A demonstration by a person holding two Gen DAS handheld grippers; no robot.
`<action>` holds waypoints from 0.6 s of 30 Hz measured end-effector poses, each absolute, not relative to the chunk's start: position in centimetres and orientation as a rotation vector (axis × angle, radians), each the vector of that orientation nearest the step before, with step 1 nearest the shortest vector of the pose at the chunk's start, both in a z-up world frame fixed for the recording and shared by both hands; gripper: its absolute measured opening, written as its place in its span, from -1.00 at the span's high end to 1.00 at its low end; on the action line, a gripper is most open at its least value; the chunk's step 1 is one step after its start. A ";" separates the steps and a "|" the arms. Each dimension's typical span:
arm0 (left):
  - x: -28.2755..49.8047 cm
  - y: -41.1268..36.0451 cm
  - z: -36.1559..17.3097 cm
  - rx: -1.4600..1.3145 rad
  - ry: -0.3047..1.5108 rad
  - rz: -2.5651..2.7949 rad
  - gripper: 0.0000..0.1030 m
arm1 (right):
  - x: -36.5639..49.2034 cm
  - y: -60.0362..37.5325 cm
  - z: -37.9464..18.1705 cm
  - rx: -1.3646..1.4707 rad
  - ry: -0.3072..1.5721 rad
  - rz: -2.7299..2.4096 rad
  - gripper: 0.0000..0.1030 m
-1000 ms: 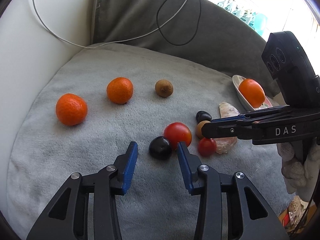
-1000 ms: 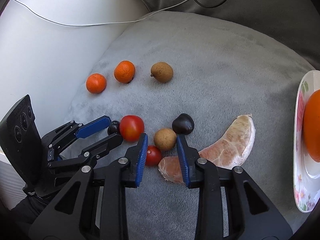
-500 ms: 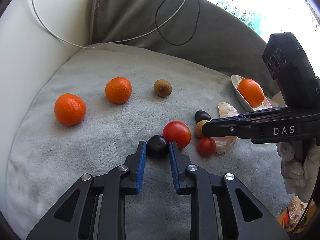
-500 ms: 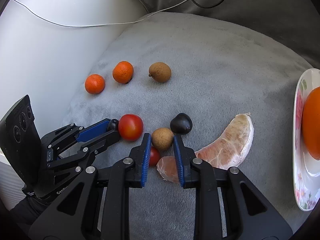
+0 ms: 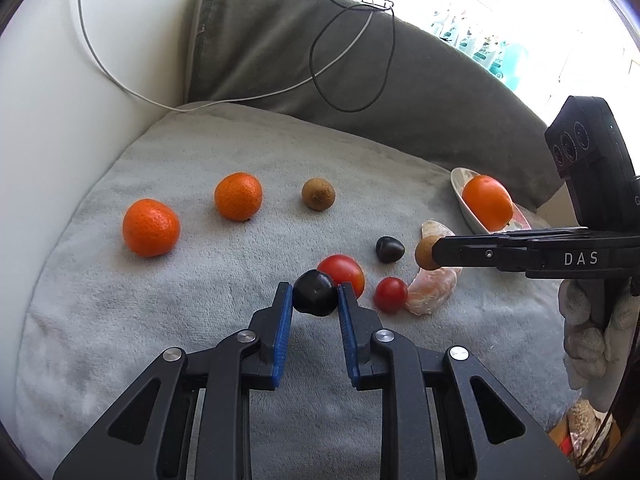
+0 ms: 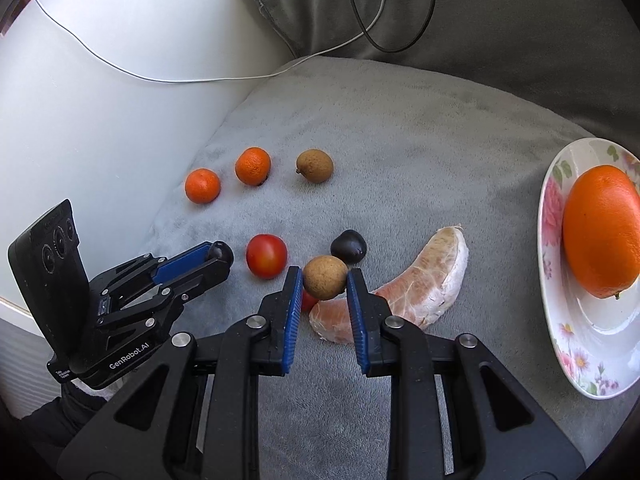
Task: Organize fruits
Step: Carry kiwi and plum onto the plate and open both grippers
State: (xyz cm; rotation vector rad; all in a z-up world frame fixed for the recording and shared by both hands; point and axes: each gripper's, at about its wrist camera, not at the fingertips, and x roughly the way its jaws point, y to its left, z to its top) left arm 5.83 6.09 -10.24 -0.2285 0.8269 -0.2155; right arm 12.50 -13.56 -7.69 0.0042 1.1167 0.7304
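My left gripper (image 5: 315, 294) is shut on a black fruit (image 5: 315, 293) and holds it just above the grey cushion (image 5: 200, 280). My right gripper (image 6: 325, 277) is shut on a small brown fruit (image 6: 325, 277), lifted off the cushion; it also shows in the left wrist view (image 5: 426, 253). On the cushion lie a big red tomato (image 6: 266, 256), a small red tomato (image 5: 390, 294), a second black fruit (image 6: 348, 247), a peeled citrus segment (image 6: 424, 280), two mandarins (image 5: 151, 227) (image 5: 238, 196) and another brown fruit (image 5: 318, 194).
A flowered plate (image 6: 560, 320) at the right holds a large orange (image 6: 602, 231). White and black cables (image 5: 340, 60) lie on the grey back cushion. A white wall (image 5: 60, 120) bounds the left side.
Both grippers have closed on their fruits and lifted them: the left on the black fruit, the right on the small brown fruit.
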 end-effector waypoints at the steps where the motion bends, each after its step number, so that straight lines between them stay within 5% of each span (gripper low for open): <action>1: 5.8 6.0 -10.1 -0.229 0.824 -0.219 0.59 | 12.3 -14.0 -7.4 0.008 1.106 0.727 0.54; 18: 7.4 0.3 -8.0 -0.201 0.777 -0.337 0.59 | 11.1 -25.6 -3.9 0.118 0.966 0.543 0.54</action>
